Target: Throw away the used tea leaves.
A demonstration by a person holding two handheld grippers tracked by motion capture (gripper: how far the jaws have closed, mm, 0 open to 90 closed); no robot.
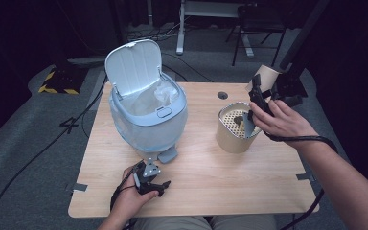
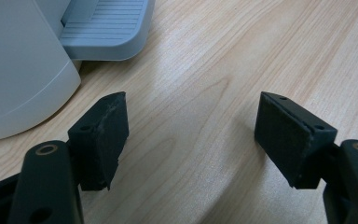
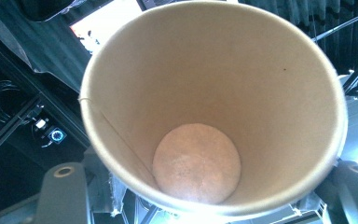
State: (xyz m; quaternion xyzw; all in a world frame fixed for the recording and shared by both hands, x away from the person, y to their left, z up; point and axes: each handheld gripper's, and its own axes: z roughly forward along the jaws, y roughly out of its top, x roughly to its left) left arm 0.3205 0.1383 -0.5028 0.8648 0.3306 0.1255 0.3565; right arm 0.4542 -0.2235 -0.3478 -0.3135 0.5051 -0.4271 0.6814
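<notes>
Right gripper (image 1: 258, 88), raised over the canister (image 1: 235, 127), apparently clamps a paper cup (image 3: 205, 107). Left gripper (image 1: 149, 178) rests low on the surface (image 1: 211, 177), fingers (image 2: 105, 135) wide, empty.

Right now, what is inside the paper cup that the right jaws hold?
The paper cup looks empty: bare inner wall and pale round bottom. Its outside underneath is hidden.

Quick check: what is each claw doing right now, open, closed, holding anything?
Left claw: open, empty, above the table.
Right claw: closed on a paper cup.

Left gripper (image 1: 149, 179) rests low, jaws apart; right gripper (image 1: 258, 98) raised, seemingly clamped.
</notes>
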